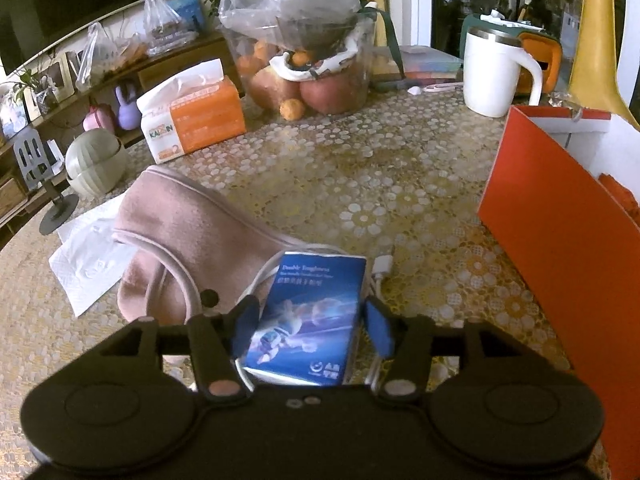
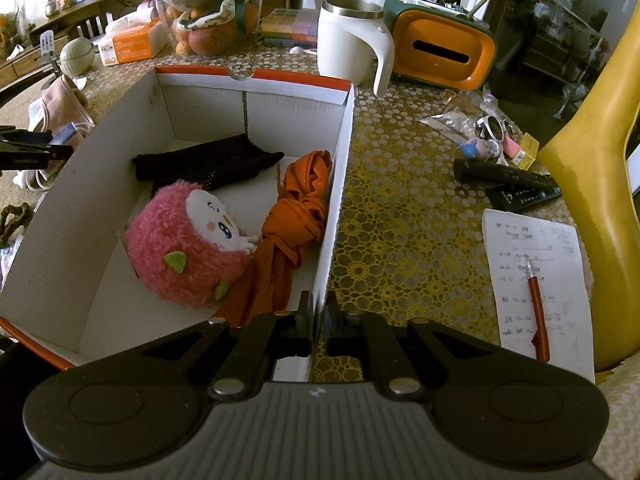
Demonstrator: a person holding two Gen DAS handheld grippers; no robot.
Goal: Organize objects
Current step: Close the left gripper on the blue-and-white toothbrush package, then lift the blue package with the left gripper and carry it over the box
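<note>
Left wrist view: my left claw (image 1: 310, 326) tilts down over the worktop (image 1: 380, 184), its blue pads standing either side of a blue tissue pack (image 1: 308, 320). The left pad touches the pack's edge; the right pad stands just clear of it, so the claw is partly open and has no firm hold. The pack lies on a white cable (image 1: 260, 276), half on a pink pouch (image 1: 180, 236) whose far end rests on a paper towel (image 1: 88, 264). The pack's top line reads "Double Toughness"; the smaller print below is too blurred to read. Farther back sits an orange-and-white tissue box (image 1: 192, 116) marked "KAIXIN", beside a bag of fruit (image 1: 304, 60) and a white mug (image 1: 496, 72). The orange box wall (image 1: 560, 232) rises at the right.

Right wrist view: my right claw (image 2: 318, 320) points steeply down, clamped tight on the near end of the box's right wall (image 2: 340, 184), one finger inside, one outside. Inside the box lie a pink plush (image 2: 188, 248), an orange cloth (image 2: 296, 216) touching it, and a black cloth (image 2: 208, 164) behind. To the right on the worktop lie a handwritten sheet (image 2: 560, 304), its writing illegible, with a red pen (image 2: 538, 312) on it, two remotes (image 2: 508, 180) and sunglasses (image 2: 496, 128). The left claw shows at the left edge, beyond the box.
</note>
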